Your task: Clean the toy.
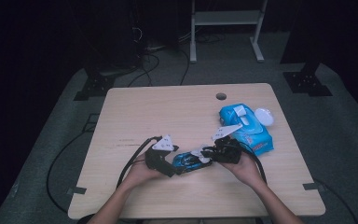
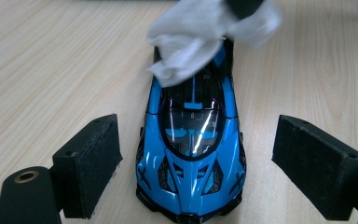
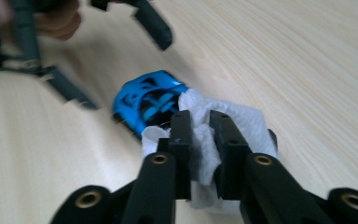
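1. High view: your glossy blue toy car [image 1: 189,161] lies low centre on the pale wooden tabletop [image 1: 168,112], long axis between both tongs.
2. Left gripper view: left tongs [image 2: 196,163] spread, flanking the car's nose without touching.
3. Right gripper view: right tongs [image 3: 200,140] pinch a crumpled white wipe [image 3: 223,126] on the car's tail.

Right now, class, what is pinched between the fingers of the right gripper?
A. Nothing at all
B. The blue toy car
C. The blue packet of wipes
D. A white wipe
D. In the right gripper view, the right gripper has a crumpled white wipe pinched between its fingers, lying over the rear of the blue toy car; the left gripper stands open around the car's front without touching it.
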`<state>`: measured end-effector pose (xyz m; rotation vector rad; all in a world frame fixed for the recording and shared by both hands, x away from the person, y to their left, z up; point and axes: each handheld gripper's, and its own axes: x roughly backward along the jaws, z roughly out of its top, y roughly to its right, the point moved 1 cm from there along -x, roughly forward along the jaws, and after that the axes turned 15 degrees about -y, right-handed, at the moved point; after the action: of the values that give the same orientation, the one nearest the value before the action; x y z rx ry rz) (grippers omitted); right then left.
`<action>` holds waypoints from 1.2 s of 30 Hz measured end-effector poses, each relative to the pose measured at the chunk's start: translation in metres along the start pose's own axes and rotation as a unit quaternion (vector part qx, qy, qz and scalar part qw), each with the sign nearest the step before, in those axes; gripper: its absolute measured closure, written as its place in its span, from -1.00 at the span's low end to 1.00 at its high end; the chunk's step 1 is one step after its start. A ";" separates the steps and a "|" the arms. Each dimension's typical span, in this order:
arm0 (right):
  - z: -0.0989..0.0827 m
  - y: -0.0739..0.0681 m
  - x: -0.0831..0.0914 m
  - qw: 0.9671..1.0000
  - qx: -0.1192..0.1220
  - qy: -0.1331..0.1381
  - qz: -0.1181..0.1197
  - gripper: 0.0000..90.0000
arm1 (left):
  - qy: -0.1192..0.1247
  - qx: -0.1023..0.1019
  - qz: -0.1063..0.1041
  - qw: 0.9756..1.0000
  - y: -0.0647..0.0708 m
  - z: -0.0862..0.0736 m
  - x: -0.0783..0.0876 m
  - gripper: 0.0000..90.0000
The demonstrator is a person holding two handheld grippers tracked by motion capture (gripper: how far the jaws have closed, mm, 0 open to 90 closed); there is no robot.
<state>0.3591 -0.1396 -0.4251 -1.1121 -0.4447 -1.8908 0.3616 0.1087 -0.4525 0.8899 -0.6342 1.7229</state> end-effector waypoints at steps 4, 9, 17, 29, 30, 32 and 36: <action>-0.001 0.021 -0.017 0.999 -0.041 0.010 0.018 0.36 | -0.013 0.003 -0.009 1.000 -0.002 0.000 -0.003 -0.68; -0.001 0.028 -0.029 0.997 -0.061 0.003 0.042 0.18 | -0.027 0.016 -0.022 0.999 -0.006 -0.003 -0.006 -0.68; -0.004 0.020 -0.033 0.999 -0.026 0.018 0.005 0.75 | -0.045 0.025 -0.017 0.999 -0.009 -0.005 -0.014 -0.76; -0.012 0.000 0.010 0.999 0.015 0.019 0.027 0.83 | -0.051 0.018 -0.009 0.998 -0.008 -0.006 -0.014 -0.75; -0.013 -0.002 0.014 0.999 0.017 0.015 0.035 0.83 | -0.047 0.020 -0.008 0.999 -0.007 -0.006 -0.014 -0.75; -0.016 -0.008 0.021 0.998 0.030 -0.004 0.050 0.83 | -0.045 0.020 -0.010 0.999 -0.007 -0.005 -0.013 -0.73; -0.020 -0.019 0.030 0.997 0.044 -0.017 0.057 0.83 | -0.047 0.015 -0.013 0.999 -0.008 -0.006 -0.013 -0.70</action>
<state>0.3266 -0.1579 -0.4086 -1.0891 -0.4691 -1.7391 0.3704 0.1083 -0.4669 1.0011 -0.6578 1.6778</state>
